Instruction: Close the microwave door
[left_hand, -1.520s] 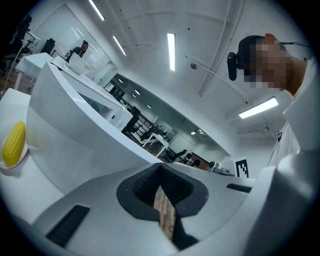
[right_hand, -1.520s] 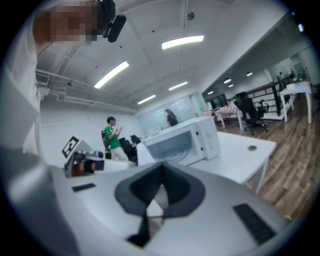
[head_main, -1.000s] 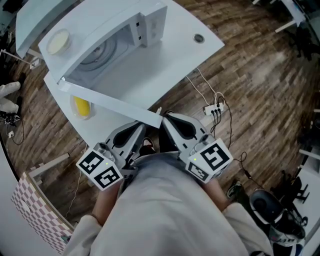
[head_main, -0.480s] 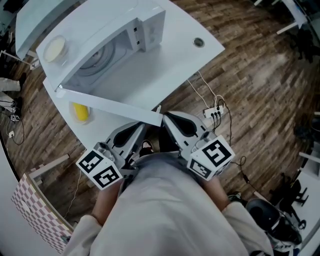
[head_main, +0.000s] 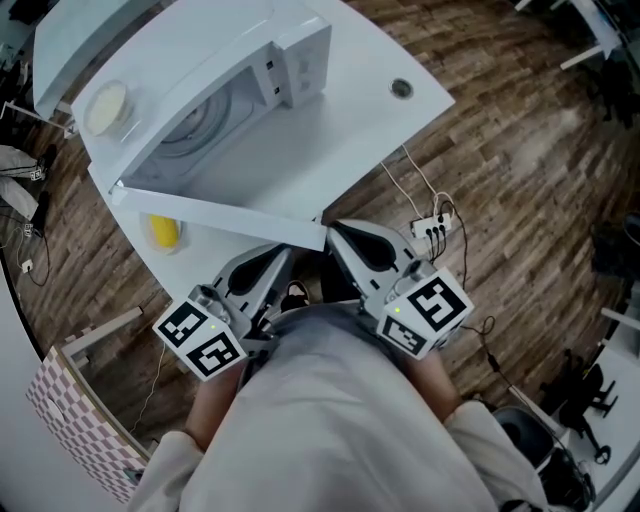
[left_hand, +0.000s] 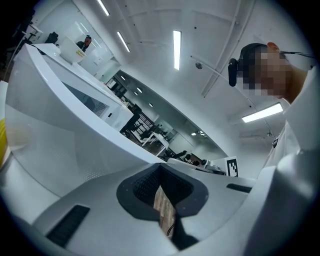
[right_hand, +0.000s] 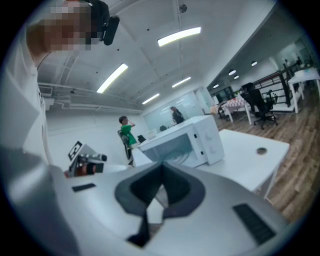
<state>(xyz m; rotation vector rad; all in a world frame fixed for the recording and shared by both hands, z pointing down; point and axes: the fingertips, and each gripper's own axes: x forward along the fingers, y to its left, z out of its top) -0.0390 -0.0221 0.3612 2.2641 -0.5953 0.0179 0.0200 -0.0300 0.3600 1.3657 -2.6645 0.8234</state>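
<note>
The white microwave (head_main: 225, 85) stands on a white table (head_main: 350, 110), its cavity showing. Its door (head_main: 220, 212) hangs wide open and reaches out over the table's near edge toward me. Both grippers are held close to my body, below the door's free end. My left gripper (head_main: 288, 252) is shut and empty, its tip just under the door. My right gripper (head_main: 333, 232) is shut and empty too, close to the door's corner. The right gripper view shows the microwave (right_hand: 187, 142) beyond my right gripper (right_hand: 157, 192). In the left gripper view, the door (left_hand: 75, 120) looms over my left gripper (left_hand: 162, 200).
A yellow object (head_main: 163, 231) stands on the table under the door. A round cream dish (head_main: 103, 105) lies on top of the microwave. The table has a cable hole (head_main: 401, 89). A power strip (head_main: 432, 228) with cables lies on the wood floor. People (right_hand: 127, 131) stand far off.
The head view has shifted slightly. The grippers stay where they were, and the door stays open.
</note>
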